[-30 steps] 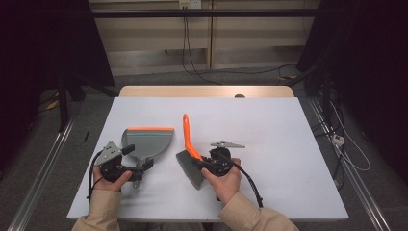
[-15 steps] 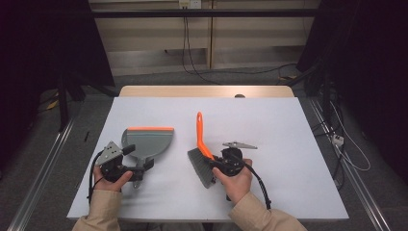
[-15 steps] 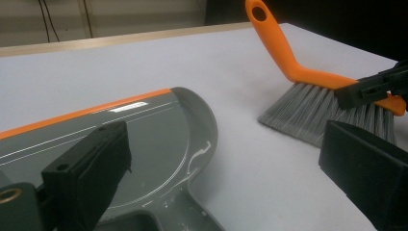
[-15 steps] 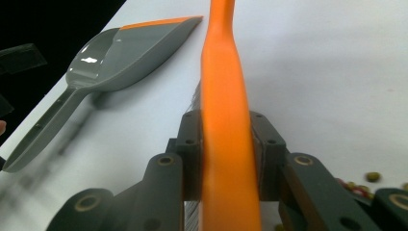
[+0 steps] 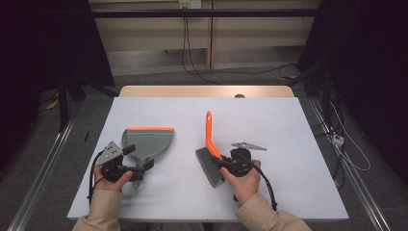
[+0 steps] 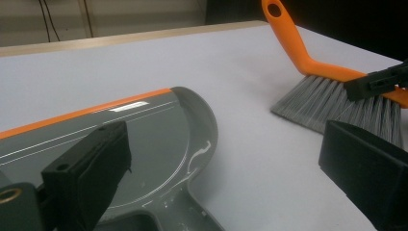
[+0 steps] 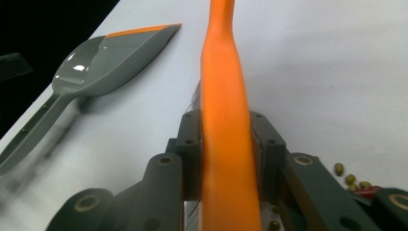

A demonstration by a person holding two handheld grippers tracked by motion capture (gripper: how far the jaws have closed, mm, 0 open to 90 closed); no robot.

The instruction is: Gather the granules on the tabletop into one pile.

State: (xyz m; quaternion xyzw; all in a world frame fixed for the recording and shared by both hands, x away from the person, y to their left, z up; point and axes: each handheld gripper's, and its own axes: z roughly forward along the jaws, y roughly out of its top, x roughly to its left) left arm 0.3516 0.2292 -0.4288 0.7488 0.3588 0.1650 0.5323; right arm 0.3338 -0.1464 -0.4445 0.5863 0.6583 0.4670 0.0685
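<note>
**Orange-handled brush in hand, dustpan waiting**

Orange plastic, item one: the hand brush [image 5: 210, 153], its handle clamped flat between the jaws of my right gripper [image 5: 230, 163]. In the right gripper view the handle runs straight ahead from my jaws, so the grey bristles hang below and just behind them, resting on the white table [image 5: 288, 144]. I judge this hold is chosen so a wrist turn drags the bristles sideways.

Item two: grey dustpan [image 5: 146, 142] with an orange lip, lying flat, well off to the left of the brush. My left gripper [image 6: 226, 178] sits at the pan's handle end with its jaws standing apart; the stem lies low between them, and nothing is pinched there. The pan's lip faces away from me, its hollow up to receive sweepings.

Item three: small green beans [image 7: 350, 179], a few loose ones on the table just to the right of my right jaws, close under the gripper. Likely the thing to be swept; the pan would need to come nearer.
</note>
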